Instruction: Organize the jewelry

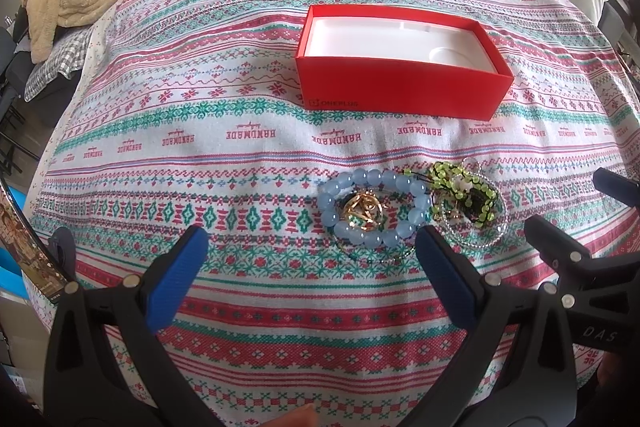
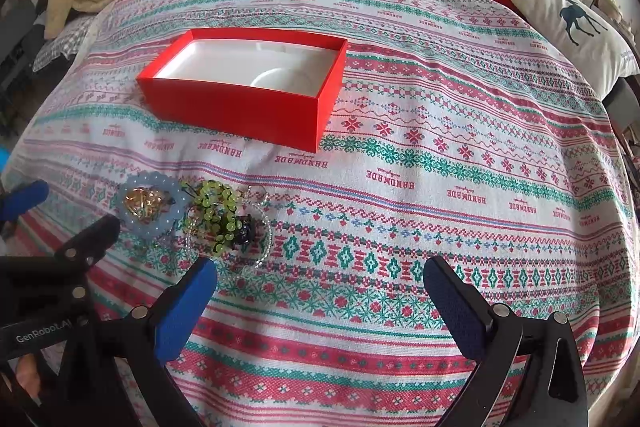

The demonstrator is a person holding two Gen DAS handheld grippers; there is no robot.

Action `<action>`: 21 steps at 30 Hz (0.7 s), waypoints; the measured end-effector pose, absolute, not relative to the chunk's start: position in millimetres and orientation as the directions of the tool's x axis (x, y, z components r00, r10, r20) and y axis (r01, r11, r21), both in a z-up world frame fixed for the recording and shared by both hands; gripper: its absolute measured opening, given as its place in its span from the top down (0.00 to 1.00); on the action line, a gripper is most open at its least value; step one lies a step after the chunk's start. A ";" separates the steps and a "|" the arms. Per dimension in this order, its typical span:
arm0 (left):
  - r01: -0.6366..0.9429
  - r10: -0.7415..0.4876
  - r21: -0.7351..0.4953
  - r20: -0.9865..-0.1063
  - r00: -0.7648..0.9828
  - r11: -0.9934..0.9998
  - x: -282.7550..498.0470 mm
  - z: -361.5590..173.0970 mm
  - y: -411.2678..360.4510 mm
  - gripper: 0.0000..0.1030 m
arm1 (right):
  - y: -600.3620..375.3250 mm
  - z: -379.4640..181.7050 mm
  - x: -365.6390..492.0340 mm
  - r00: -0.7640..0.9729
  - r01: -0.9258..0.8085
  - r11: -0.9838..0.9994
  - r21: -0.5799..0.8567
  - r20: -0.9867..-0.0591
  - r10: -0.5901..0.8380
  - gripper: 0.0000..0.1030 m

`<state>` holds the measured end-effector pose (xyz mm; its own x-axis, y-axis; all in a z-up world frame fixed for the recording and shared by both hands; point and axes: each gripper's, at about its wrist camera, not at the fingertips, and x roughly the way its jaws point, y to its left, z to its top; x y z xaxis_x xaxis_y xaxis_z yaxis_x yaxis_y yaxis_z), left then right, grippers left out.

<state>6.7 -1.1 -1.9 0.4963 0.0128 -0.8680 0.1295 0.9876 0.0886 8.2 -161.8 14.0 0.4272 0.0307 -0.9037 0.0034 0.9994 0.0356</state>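
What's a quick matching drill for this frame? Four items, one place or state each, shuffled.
Items:
1. red box
2. blue bead bracelet
3. green bead strand
4. left tool

States:
A. open, holding nothing
B. rings a gold piece
C. empty, white liner showing
D. piled on a clear bead loop

Pairs: 1-C, 2-B, 3-D, 4-A

"ONEPLUS" is printed on the front wall of the red box [image 1: 400, 89]. "HANDMADE" is repeated in red, upside down, across the patterned cloth [image 1: 240, 155]. "GenRobot.AI" is read on the left gripper [image 2: 60, 223], "DAS" on the right gripper [image 1: 576, 223].
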 end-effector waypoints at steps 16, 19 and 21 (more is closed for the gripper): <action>0.204 -0.146 -0.069 -0.910 0.389 0.977 23.5 -3.7 32.1 0.03 | -168.2 19.8 20.3 0.382 -0.052 0.995 0.088 -0.919 0.101 0.00; 0.190 -0.181 -0.119 -0.916 0.358 0.975 34.0 -2.7 41.8 0.13 | -170.3 27.4 27.9 0.361 -0.077 0.989 0.127 -0.921 0.146 0.00; 0.183 -0.222 -0.169 -0.920 0.323 0.968 41.3 -3.9 45.3 0.23 | -174.3 32.8 35.6 0.348 -0.079 0.982 0.170 -0.919 0.187 0.00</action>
